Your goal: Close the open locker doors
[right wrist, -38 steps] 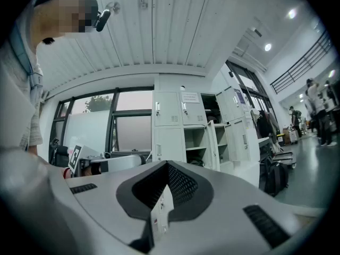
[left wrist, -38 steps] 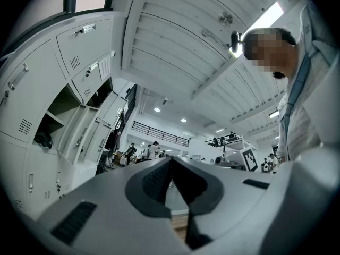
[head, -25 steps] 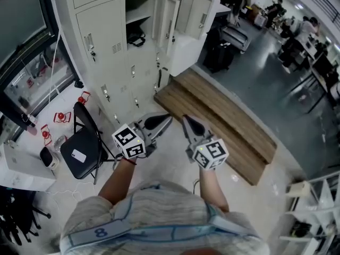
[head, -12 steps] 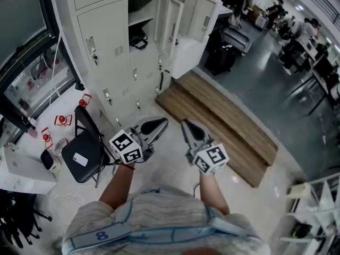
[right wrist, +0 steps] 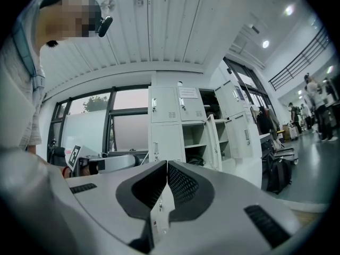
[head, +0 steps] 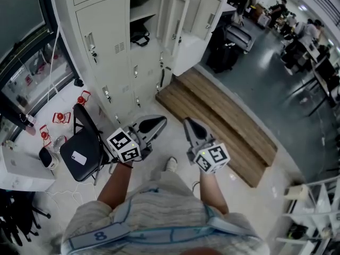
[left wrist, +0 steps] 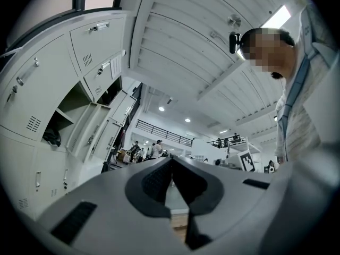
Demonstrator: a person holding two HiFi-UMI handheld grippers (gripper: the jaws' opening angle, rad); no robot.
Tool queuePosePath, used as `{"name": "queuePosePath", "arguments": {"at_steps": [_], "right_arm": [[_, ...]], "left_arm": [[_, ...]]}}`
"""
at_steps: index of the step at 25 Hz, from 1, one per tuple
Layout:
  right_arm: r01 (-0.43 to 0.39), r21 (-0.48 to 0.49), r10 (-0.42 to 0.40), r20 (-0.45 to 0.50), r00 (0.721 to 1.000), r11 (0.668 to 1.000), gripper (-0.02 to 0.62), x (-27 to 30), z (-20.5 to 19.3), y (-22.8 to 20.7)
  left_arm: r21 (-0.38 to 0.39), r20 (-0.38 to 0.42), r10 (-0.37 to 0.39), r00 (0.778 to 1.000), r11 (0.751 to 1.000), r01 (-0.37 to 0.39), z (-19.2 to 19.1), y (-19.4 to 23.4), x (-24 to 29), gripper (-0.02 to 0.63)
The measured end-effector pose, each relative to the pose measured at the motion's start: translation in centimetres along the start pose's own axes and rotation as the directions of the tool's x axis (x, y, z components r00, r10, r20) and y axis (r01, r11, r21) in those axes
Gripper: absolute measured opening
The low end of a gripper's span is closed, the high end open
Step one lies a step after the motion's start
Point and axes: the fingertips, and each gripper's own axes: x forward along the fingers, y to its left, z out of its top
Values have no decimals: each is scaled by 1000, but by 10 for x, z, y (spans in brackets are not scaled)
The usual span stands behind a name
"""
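Two open doors (head: 178, 16), beyond right gripper (head: 187, 121)

Only one character reads: a dark blue "8" (head: 100, 234) on the pale blue band across the person's striped off-white garment (head: 159, 209). A white paper sheet (right wrist: 187, 93) on an upper grey metal locker door bears print too small to read. Square black-and-white markers on the left tongs (head: 162, 121) and right tongs (head: 187, 121) show only coded patterns.

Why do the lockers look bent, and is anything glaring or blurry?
Head view: sharp; lockers lean from the wide lens, glare on the grey floor. Left gripper view: heavy fisheye, dark corners, bright ceiling lights. Right gripper view: same fisheye and dark corners, nothing smeared.
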Motion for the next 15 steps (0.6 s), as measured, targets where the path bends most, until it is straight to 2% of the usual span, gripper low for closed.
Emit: {"name": "queuePosePath", "arguments": {"at_steps": [5,10,15], "right_arm": [[-30,1,30,18,999,1000,3,25,5,-29],[-49,5,49,27,998,999,3,57,7,-70],[-66,-11,66,24,998,998,3,89,13,-123]], "left_arm": [[15,-24,-20,1000,1000,21,-1,24,27,5],[27,-41,5,999,1000,-4,-1,62,60,5],[22,-19,39,999,999,-39,1,113,105,5]]}}
